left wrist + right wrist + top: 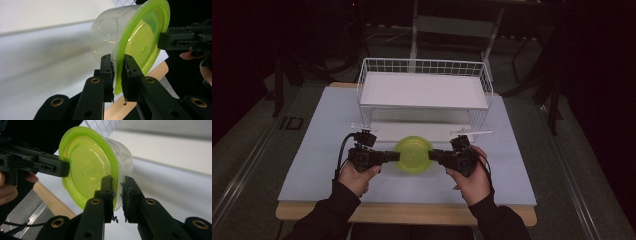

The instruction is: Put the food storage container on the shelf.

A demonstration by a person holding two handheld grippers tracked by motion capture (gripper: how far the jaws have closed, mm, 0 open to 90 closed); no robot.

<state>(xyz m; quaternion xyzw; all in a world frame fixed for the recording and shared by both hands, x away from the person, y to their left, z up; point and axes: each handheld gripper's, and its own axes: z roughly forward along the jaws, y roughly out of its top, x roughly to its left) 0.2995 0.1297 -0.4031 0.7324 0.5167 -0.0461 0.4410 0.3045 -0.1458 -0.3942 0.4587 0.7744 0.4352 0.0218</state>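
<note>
- A clear tub [413,155] with a green lid [140,47] sits in the middle, near the front of the bench [322,165].
- The left gripper [396,156] pinches the lid's rim on one side. In the left gripper view its jaws are closed on the thin green edge.
- The right gripper [432,155] pinches the other side. In the right gripper view its jaws are squeezed on the rim, where the lid meets the clear wall.
- So the tub is right between the two grippers. Each one points in at it from its own side, and both are just as near.
- From above, the lid faces up and looks round and flat.
- The white wire rack [424,90] stands behind the tub, farther from the person. Its shelf is higher than the tub.
- I think the next move is a lift with both hands together. They must stay level, or the tub may tip or the lid may pop off.
</note>
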